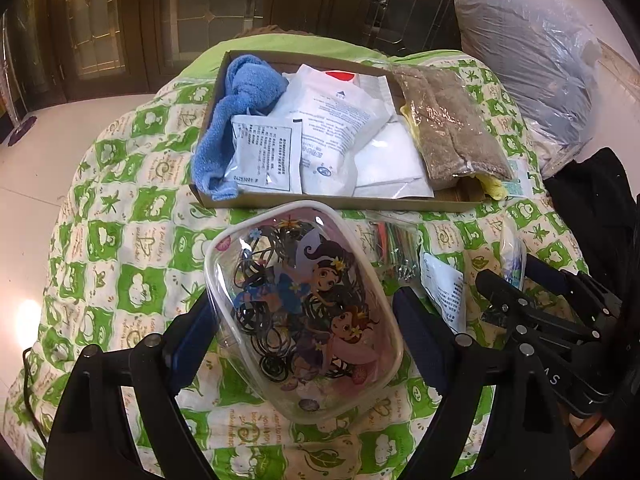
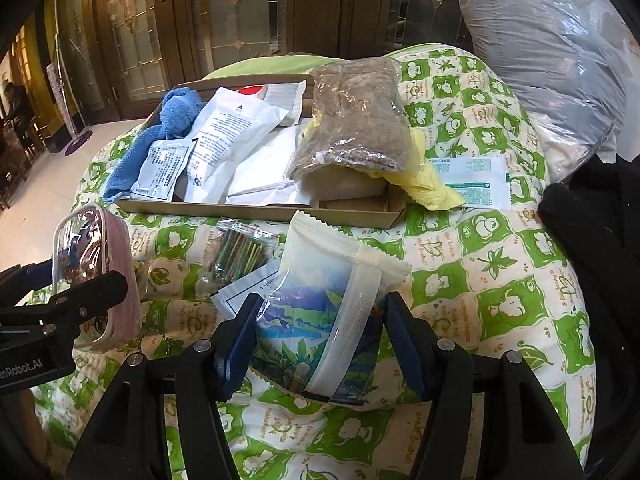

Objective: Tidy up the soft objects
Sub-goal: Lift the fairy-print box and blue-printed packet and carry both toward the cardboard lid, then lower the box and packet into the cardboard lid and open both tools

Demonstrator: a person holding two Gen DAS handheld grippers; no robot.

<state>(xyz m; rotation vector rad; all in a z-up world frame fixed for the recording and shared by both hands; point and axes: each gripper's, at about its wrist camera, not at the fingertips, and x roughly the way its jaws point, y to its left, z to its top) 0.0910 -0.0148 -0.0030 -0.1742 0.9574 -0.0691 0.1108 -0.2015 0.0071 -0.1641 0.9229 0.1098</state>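
Two tools each carry one soft item above a bed. The left tool (image 1: 304, 320) is clenched on a clear pouch (image 1: 302, 312) printed with cartoon figures and filled with dark hair ties, its pads pressing the pouch's sides. The right tool (image 2: 320, 336) grasps a wrapped tissue pack (image 2: 320, 312) by its flanks. Both items hang just near of the cardboard box (image 1: 320, 200), apparently their destination, since it already holds a blue towel (image 1: 236, 120) at its left, white packets (image 1: 328, 128) in the middle and a bagged brown cloth (image 1: 448, 124) lying over its right edge. A small bag of coloured sticks (image 2: 240, 252) and a paper sachet (image 1: 444, 292) lie unsorted on the quilt (image 1: 132, 248), between tools and box. The quilt is green-and-cream checked; far behind stand glazed wooden doors (image 2: 140, 40), and a large plastic-wrapped bundle (image 1: 528, 60) sits far right.
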